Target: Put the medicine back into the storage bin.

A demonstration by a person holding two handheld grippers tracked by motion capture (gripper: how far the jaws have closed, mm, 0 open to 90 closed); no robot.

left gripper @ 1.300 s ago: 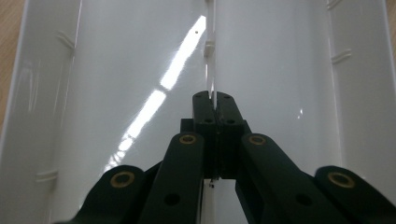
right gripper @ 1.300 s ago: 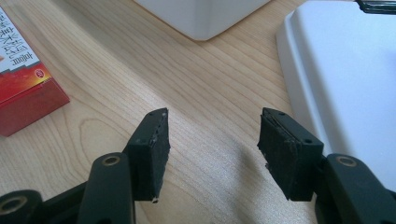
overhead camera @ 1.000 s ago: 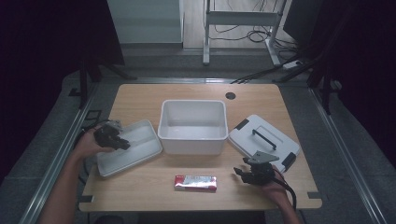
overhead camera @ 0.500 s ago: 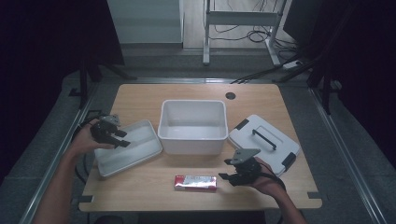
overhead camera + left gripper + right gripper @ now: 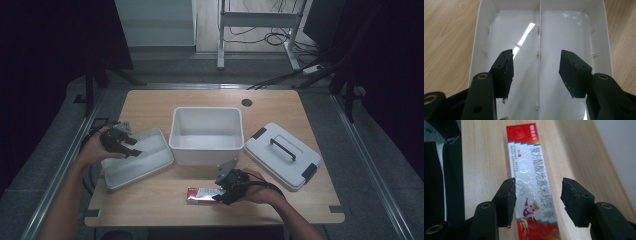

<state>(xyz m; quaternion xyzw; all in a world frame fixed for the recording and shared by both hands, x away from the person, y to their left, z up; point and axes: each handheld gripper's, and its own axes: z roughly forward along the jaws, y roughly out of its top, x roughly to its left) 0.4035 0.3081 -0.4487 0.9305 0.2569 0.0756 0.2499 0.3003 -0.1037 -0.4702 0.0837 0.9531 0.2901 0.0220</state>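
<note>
Toothpaste box (image 5: 202, 195), red and silver, lies flat near the near edge of the wooden table (image 5: 150, 107), a little right of centre; the right gripper (image 5: 223, 189) hovers at its right end with jaws apart, the box running between them in the right gripper view (image 5: 534, 195) with no pad pressing on it, the jaws having just been closing slightly; the left gripper (image 5: 125, 145) hangs over the shallow white divided tray (image 5: 155, 162) at the near left, its jaws apart and just opened wider with nothing between them, the tray's centre rib (image 5: 539, 37) running beneath; a deep white bin (image 5: 207, 132) stands in the middle, just beyond the box and touching the tray's right corner; its grey lid (image 5: 282, 155) with black handle and clips lies flat to the right, close to the right hand; a round cable hole (image 5: 247, 102) sits at the far edge; grey carpet surrounds the table, dark curtains hang at both sides, and a metal frame with cables stands beyond.
</note>
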